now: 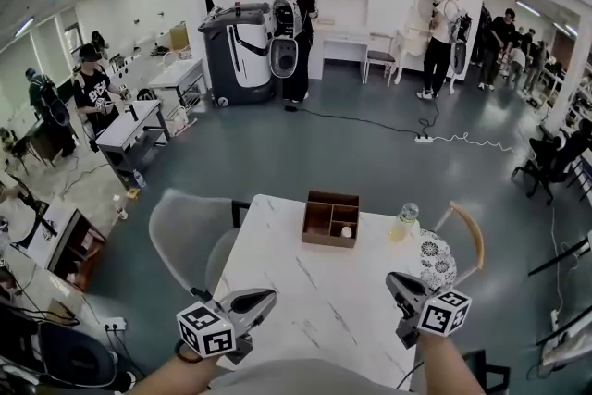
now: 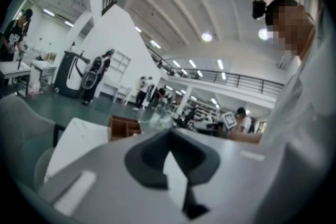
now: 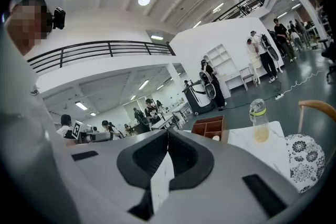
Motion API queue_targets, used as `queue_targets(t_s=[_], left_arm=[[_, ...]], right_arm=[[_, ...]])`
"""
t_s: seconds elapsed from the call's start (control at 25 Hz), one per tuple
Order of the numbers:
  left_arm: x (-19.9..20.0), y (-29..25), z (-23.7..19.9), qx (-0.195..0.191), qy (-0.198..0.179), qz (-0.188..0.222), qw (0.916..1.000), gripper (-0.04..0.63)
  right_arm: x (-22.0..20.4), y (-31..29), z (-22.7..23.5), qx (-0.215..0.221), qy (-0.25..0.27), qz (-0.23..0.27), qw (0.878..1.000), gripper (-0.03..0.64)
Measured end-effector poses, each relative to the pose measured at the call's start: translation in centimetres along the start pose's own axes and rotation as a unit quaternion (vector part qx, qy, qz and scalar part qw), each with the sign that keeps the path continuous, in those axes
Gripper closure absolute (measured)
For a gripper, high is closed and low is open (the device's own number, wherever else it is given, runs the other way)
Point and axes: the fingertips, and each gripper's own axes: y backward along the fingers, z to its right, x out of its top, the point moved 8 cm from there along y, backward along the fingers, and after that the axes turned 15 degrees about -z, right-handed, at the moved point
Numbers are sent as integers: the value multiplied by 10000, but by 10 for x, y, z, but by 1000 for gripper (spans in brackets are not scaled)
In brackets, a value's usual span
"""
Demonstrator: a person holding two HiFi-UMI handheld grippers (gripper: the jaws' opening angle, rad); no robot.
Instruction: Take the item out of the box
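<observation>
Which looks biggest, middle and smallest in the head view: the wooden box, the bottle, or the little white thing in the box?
1. wooden box
2. bottle
3. little white thing
All three sit about equally far away, so the order is fair.
</observation>
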Motion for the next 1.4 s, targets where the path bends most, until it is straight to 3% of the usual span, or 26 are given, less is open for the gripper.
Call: queue_targets(t_s=[0.2,0.4,0.76,1.0,1.16,1.24,1.28,1.4], left_arm=[[0,-5,-7,76,13,-143,9999,592],[-3,0,-42,-134,-54,-228,9996,592],[14,12,-100,-291,-294,-53,9991,592],[18,10,-125,-213,-363,34,9991,592],[17,4,-132,-269,-348,108,9990,592],[14,1,-135,-304,-333,123,9989,592],[12,-1,-137,-313,-328,121,9989,592],[6,-5,-146,-294,-338,91,9990,592]], right_arm=[[-2,-5,18,-32,-54,-71,10000,607],[1,-32,9,-326,-76,-306,9990,607],[40,-83,-4,-914,230,-1312,9869,607],[76,-131,7,-1215,648,-2480,9589,607],[91,-164,27,-1496,787,-3366,9263,604],[98,-180,41,-1589,680,-3726,9117,560],[101,-186,49,-1619,540,-3863,9065,506],[109,-205,71,-1705,12,-4117,8952,491]])
